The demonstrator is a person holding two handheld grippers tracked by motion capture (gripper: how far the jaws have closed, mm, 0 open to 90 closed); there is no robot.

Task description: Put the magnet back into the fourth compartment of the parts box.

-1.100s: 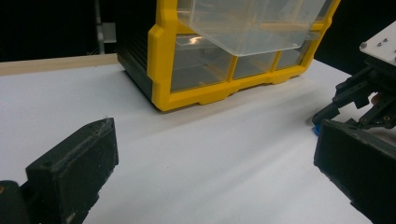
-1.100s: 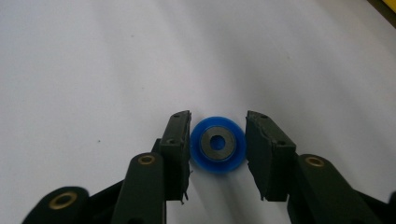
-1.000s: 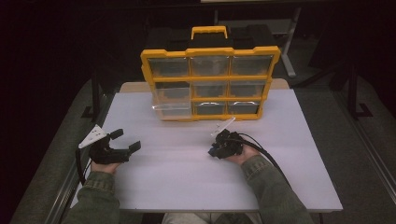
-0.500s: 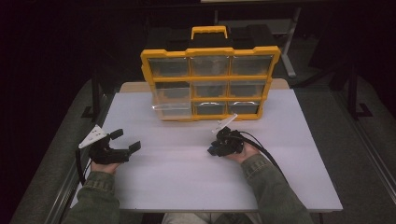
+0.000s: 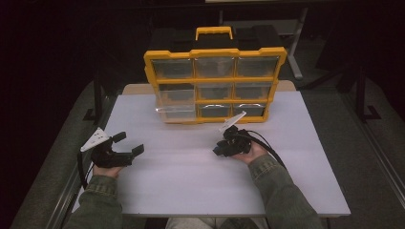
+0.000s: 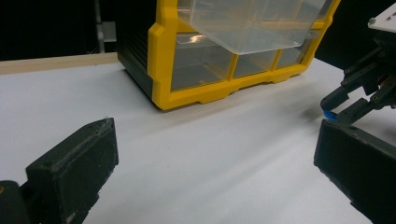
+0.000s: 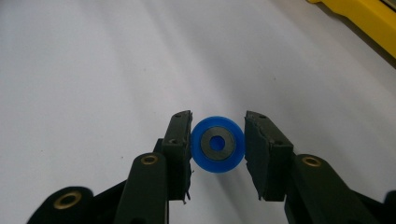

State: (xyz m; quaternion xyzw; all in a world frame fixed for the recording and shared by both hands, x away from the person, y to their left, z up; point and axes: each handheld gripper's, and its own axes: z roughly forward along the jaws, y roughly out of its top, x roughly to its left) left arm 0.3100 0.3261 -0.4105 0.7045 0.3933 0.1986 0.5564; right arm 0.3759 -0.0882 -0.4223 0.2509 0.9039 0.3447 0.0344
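While the right gripper is pinching it above the white table, one round blue wheel is showing a grey ring. The left gripper is resting wide open. One yellow box is holding nine clear drawers.

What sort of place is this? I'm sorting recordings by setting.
Probably a workshop or lab bench: a white tabletop, a yellow parts organiser with clear plastic drawers, and a small blue plastic wheel with a metal hub clamped in the right gripper.
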